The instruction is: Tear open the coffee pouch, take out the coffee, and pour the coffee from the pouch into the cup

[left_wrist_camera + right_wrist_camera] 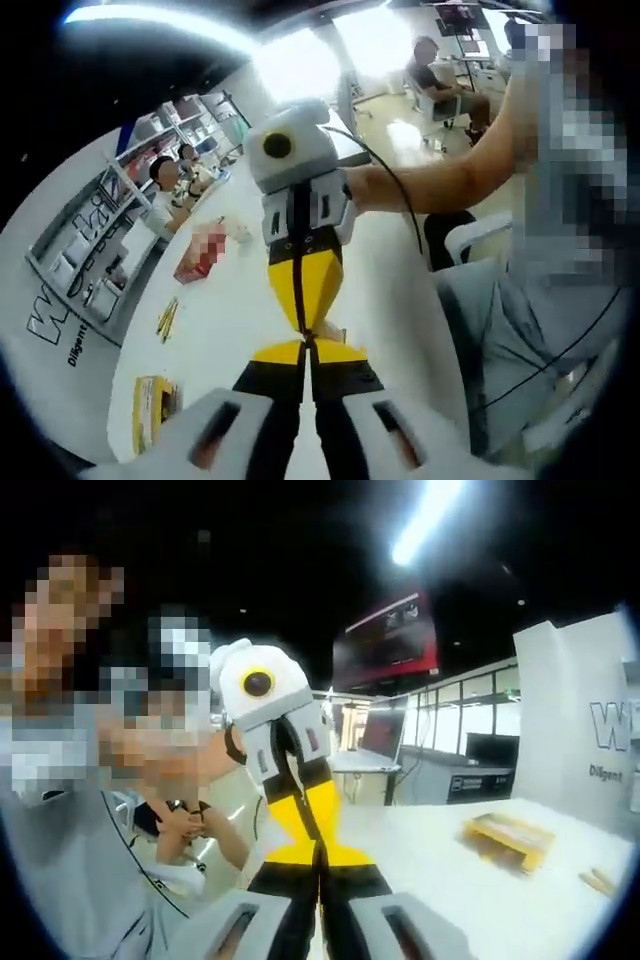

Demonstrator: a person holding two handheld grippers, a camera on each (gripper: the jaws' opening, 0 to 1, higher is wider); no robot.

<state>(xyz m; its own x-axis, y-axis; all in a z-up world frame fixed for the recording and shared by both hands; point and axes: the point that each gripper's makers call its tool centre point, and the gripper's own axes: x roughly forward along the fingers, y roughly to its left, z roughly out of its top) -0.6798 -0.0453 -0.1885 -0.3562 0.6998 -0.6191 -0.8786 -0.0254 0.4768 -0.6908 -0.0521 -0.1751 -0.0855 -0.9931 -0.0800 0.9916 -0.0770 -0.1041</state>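
Note:
My left gripper (310, 348) rises from the bottom of the left gripper view with its yellow jaws pressed together. My right gripper (303, 322) comes down from above and meets it tip to tip, also shut. A thin pale sliver of the coffee pouch (333, 331) shows at the meeting tips, and the rest is hidden edge-on. In the right gripper view the right gripper (318, 854) and the left gripper (314, 832) again touch tip to tip above the white table (430, 870). Both are held up in the air.
On the white table (230, 330) lie a red packet (200, 250), yellow sticks (167, 318) and a yellow box (150, 405), the box (508, 837) also to the right. People (165, 185) sit at the far end. A laptop (380, 735) stands behind.

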